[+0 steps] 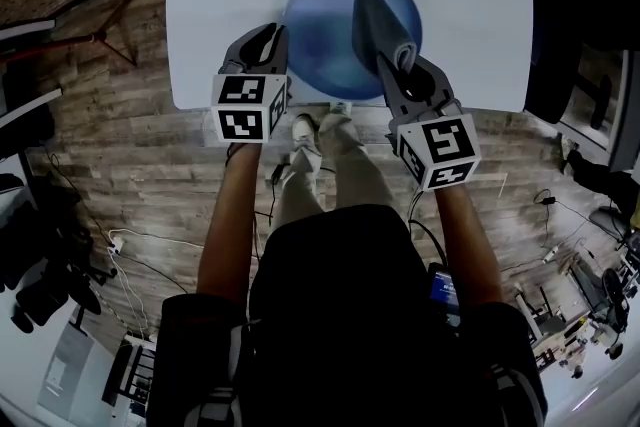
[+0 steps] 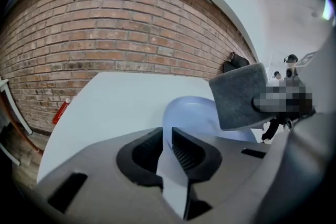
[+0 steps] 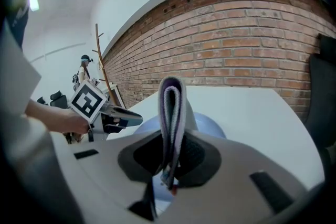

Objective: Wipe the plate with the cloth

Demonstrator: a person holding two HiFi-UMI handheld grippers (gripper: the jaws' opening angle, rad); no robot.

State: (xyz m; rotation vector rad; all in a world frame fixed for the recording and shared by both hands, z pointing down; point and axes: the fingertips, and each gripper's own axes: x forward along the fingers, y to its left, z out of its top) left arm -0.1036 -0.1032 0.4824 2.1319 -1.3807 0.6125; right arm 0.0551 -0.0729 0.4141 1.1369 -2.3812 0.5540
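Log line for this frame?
left hand-held gripper: jaws slightly apart, at plate rim | right hand-held gripper: clamps cloth over plate

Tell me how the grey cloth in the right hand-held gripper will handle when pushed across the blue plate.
The cloth is likely soft: it is folded double in the right hand-held gripper, yet stands up unsupported, so probably thick and fairly springy. Pushed on the plate, its free end should bend and flatten rather than scratch.

Blue plate (image 1: 318,55) lying flat, folded grey cloth (image 1: 378,23) above
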